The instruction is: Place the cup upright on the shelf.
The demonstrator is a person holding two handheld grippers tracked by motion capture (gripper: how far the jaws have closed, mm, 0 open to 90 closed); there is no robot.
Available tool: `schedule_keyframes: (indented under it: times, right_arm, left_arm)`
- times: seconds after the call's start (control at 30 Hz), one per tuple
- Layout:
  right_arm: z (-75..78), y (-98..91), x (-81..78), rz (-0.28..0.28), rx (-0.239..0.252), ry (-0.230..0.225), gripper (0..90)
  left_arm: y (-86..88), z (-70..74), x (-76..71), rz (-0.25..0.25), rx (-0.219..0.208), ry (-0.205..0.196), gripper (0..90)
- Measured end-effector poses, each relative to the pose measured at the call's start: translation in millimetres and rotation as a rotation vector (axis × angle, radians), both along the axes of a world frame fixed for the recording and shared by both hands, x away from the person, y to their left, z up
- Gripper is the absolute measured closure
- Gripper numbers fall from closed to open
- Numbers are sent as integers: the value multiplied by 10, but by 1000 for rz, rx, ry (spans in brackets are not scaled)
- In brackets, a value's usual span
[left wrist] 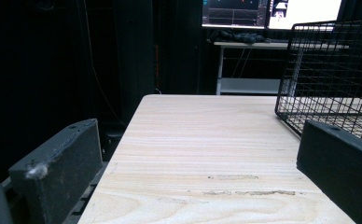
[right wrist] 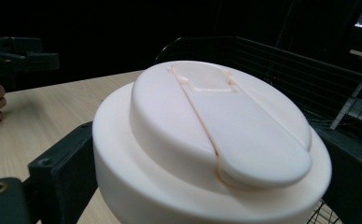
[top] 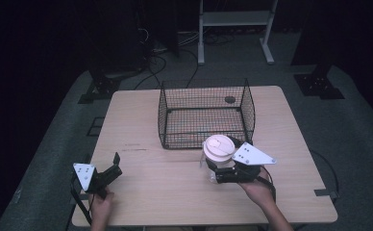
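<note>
A clear container with a cream flip-top lid (top: 218, 147) is held just in front of the near right corner of the black wire basket (top: 204, 91). My right gripper (top: 217, 169) is shut on it, one jaw on each side below the lid. In the right gripper view the lid (right wrist: 216, 135) looms close between the jaws, and the basket (right wrist: 281, 70) stands behind it. My left gripper (top: 114, 165) rests low at the table's near left, open with nothing between its jaws. In its own view the left gripper (left wrist: 200, 172) looks across bare tabletop at the basket (left wrist: 333, 79) on the right.
The wooden table (top: 141, 183) has room in the middle and on the left. A dark round spot (top: 230, 99) lies inside the basket at the back. A white shelf frame (top: 235, 29) and stand bases sit on the floor beyond the table.
</note>
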State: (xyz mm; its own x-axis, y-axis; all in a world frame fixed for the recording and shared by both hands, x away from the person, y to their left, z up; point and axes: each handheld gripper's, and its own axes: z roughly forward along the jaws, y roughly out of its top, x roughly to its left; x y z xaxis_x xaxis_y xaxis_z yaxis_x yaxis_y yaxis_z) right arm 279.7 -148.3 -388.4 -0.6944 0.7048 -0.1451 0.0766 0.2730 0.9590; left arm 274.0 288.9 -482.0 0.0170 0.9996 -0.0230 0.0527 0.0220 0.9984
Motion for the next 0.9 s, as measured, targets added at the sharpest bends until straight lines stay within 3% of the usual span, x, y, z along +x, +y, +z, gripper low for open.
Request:
schedule_keyframes:
  times: [0.4,0.9]
  right_arm:
    - [388,11,103,9,20,-36,42]
    - [840,92,405,-12,6,-80,42]
  left_arm:
    - [1,0,2,1,-1,1,0]
    - [1,0,3,1,-3,0,0]
